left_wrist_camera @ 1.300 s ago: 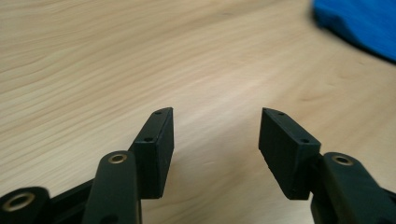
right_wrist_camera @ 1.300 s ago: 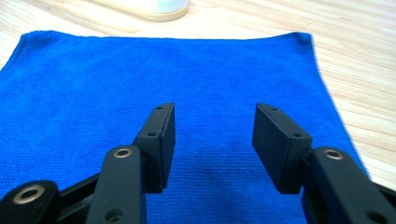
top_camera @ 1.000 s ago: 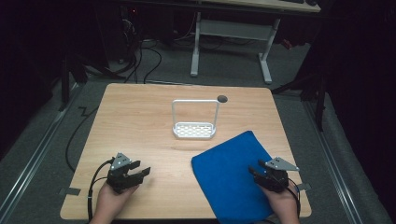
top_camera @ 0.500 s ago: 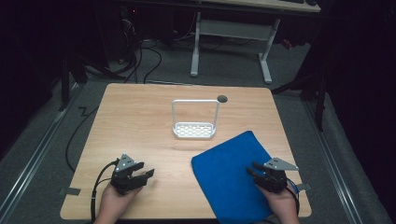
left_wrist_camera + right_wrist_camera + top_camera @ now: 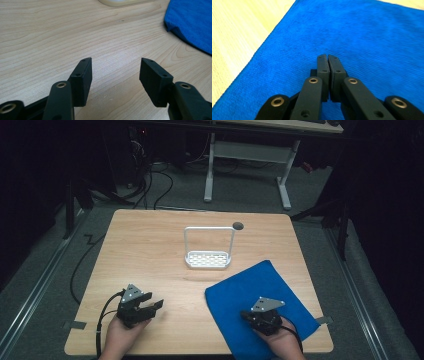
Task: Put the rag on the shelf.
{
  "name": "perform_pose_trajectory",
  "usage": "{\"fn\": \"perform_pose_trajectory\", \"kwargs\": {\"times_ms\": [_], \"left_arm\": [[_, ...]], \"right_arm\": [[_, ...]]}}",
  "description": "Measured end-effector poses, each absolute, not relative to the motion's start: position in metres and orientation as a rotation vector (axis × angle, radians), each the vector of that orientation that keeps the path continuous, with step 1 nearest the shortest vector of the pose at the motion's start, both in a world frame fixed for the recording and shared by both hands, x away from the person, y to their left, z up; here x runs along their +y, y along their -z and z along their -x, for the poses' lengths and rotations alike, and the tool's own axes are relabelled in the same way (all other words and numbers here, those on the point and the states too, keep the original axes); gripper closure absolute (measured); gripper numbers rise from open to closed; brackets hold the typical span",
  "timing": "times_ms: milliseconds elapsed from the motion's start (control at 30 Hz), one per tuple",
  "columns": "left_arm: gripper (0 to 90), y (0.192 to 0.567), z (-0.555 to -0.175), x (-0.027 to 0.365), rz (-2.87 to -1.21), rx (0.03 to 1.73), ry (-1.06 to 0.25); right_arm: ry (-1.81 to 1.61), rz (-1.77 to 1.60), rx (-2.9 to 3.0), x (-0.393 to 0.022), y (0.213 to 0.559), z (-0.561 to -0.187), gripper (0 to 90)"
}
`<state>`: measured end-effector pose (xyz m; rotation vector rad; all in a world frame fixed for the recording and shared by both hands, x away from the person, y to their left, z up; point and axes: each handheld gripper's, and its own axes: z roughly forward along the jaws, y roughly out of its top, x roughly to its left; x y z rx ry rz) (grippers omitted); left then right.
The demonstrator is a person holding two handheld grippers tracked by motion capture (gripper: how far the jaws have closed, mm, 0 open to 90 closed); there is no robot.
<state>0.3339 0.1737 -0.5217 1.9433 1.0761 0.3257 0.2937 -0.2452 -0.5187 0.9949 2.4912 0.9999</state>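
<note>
Right gripper (image 5: 328,58): jaws pressed together after just closing, nothing visibly between them, poised over the blue cloth (image 5: 362,32). Cloth lies flat on the wooden table (image 5: 150,250), at its near right corner. Left gripper (image 5: 115,72): jaws apart, empty, over bare wood left of the cloth. White wire rack (image 5: 209,251): upright, mid-table, just beyond the cloth.

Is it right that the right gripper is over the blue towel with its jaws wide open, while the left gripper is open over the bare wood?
Not quite. The right gripper is over the blue towel, but its jaws are shut, pressed together with nothing between them, as the right gripper view shows. The left gripper is indeed open over the bare wood of the table.
</note>
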Motion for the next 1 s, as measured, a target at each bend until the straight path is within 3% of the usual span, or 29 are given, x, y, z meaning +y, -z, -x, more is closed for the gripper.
{"fn": "perform_pose_trajectory", "kwargs": {"times_ms": [467, 600, 867, 1000], "left_arm": [[45.0, 0.521, -0.327, 0.181, -1.924, 1.083, -0.299], [45.7, 0.519, -0.321, 0.155, -1.954, 1.005, -0.244], [50.8, 0.522, -0.316, 0.084, -2.052, 0.819, -0.112], [66.5, 0.521, -0.312, 0.051, -2.1, 0.733, -0.047]], "right_arm": [[-1.001, -0.917, 2.533, -0.182, 0.524, -0.326, 90.0], [-0.986, -0.893, 2.533, -0.164, 0.523, -0.334, 90.0], [-1.097, -1.009, 2.33, -0.218, 0.503, -0.319, 89.2], [-1.059, -1.084, 2.28, -0.249, 0.506, -0.311, 89.1]]}}
